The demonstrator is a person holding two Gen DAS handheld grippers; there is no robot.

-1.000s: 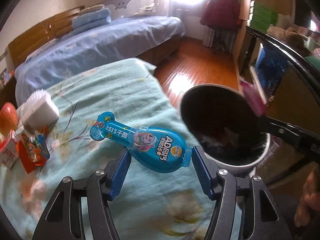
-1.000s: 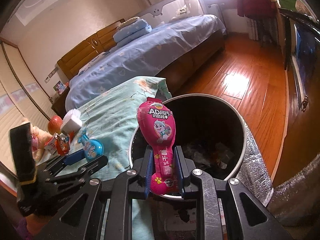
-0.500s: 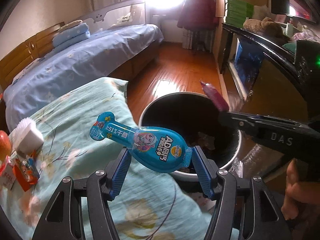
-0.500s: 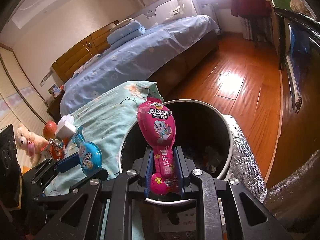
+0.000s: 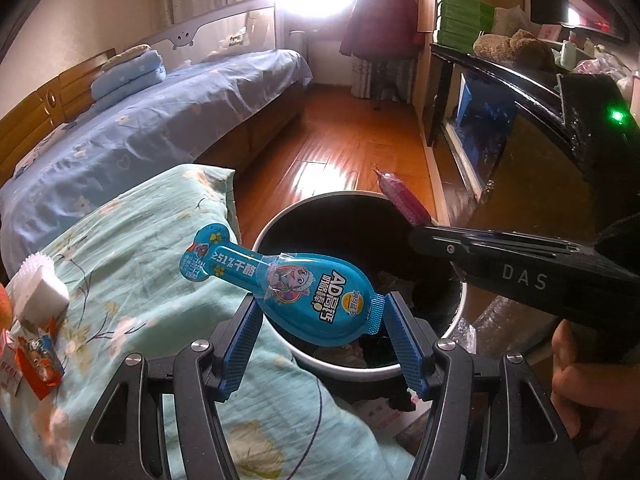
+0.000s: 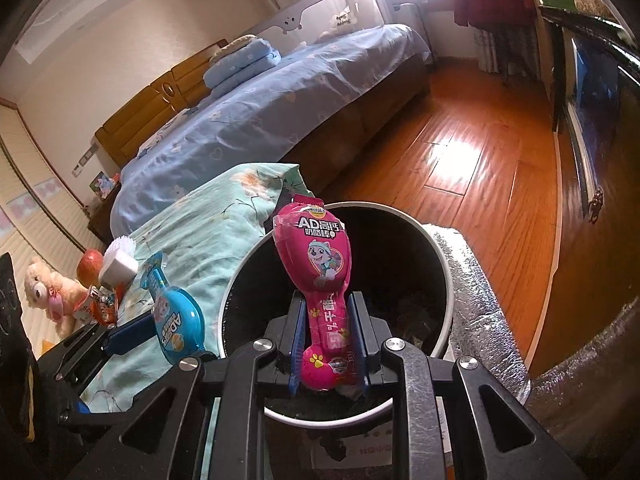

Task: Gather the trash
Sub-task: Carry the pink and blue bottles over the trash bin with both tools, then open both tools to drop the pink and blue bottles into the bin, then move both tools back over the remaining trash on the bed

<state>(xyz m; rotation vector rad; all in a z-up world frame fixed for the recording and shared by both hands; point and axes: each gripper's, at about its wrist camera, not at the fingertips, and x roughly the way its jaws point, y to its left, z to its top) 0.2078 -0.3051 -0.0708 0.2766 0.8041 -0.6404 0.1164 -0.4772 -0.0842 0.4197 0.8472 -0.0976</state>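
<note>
My left gripper (image 5: 320,334) is shut on a blue spoon-shaped snack wrapper (image 5: 292,288), held by its wide end over the near left rim of the round trash bin (image 5: 460,312). In the right wrist view that blue wrapper (image 6: 174,316) hangs left of the bin (image 6: 448,280). My right gripper (image 6: 329,340) is shut on the narrow stem of a pink wrapper (image 6: 316,256) of the same shape, upright above the bin's dark opening. The pink wrapper's tip (image 5: 400,198) pokes out past the right gripper's body in the left wrist view. Trash lies at the bin's bottom.
A teal floral cloth (image 5: 132,264) covers the surface left of the bin, with a white brush (image 5: 38,288), red snack packets (image 5: 38,360) and an apple (image 6: 89,266) on it. A blue bed (image 5: 140,132), wooden floor (image 5: 352,140) and a dark shelf unit (image 5: 500,80) surround. A hand (image 5: 580,360) holds the right gripper.
The left gripper has carried the blue wrapper rightward from above the cloth to the bin's rim. The right gripper has kept the pink wrapper over the bin.
</note>
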